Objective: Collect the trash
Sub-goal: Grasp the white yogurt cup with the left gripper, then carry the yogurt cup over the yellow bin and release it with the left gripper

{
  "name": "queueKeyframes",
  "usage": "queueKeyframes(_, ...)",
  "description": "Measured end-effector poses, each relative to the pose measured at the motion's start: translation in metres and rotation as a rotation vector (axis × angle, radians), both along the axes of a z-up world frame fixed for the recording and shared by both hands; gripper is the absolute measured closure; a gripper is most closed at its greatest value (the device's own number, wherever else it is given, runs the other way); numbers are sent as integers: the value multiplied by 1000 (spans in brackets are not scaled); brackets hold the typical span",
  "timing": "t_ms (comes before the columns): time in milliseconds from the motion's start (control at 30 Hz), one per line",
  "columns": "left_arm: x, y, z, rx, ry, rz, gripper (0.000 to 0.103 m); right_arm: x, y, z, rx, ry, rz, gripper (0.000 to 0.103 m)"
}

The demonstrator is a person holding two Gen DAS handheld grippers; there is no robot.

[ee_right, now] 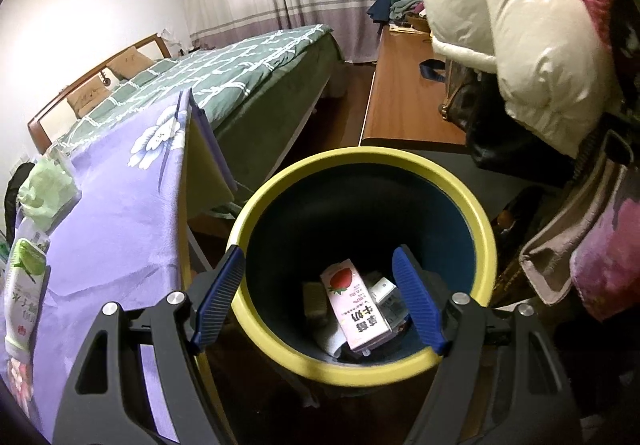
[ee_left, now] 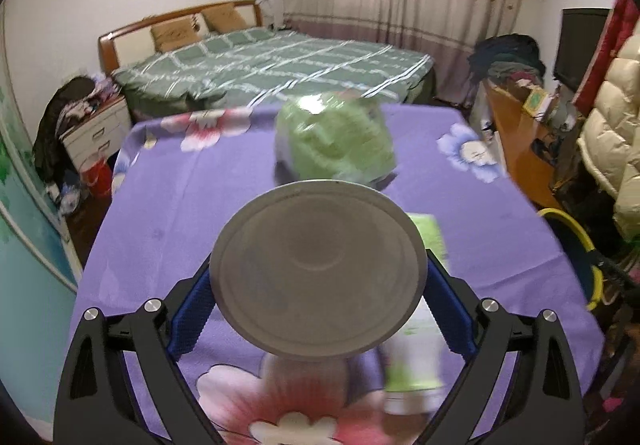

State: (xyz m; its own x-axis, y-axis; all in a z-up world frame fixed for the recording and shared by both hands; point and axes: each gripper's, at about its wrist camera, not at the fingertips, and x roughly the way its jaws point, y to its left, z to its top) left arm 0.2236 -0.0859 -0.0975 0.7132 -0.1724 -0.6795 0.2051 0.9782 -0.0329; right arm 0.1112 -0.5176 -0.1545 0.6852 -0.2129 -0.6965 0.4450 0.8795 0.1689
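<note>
My left gripper (ee_left: 319,265) is shut on a metal can (ee_left: 320,241), whose round grey end faces the camera; the blue pads (ee_left: 192,317) press on both of its sides, above the purple flowered tablecloth (ee_left: 180,213). A crumpled green plastic bag (ee_left: 336,137) lies farther back on the table, and a green-and-white carton (ee_left: 416,349) lies blurred just right of the can. My right gripper (ee_right: 318,251) stands open with nothing between its fingers, over the yellow-rimmed dark bin (ee_right: 360,157) beside the table. In the bin lie a pink strawberry milk carton (ee_right: 356,305) and other scraps.
A bed with a green checked cover (ee_left: 280,61) stands behind the table. A wooden desk (ee_right: 404,85) and a hanging cream puffer jacket (ee_right: 520,25) crowd the right side by the bin. A white nightstand (ee_left: 96,133) sits at the left.
</note>
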Motion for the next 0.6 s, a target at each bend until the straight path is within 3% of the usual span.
queueKeyframes(333,-28,-104,41,-32,-44,-249,10,-32,-22,1,18,-41,-49,31)
queueKeyframes(600,-32,-230,34,-26,13,-475,10,-56,-43,3,12,-53,-84,31)
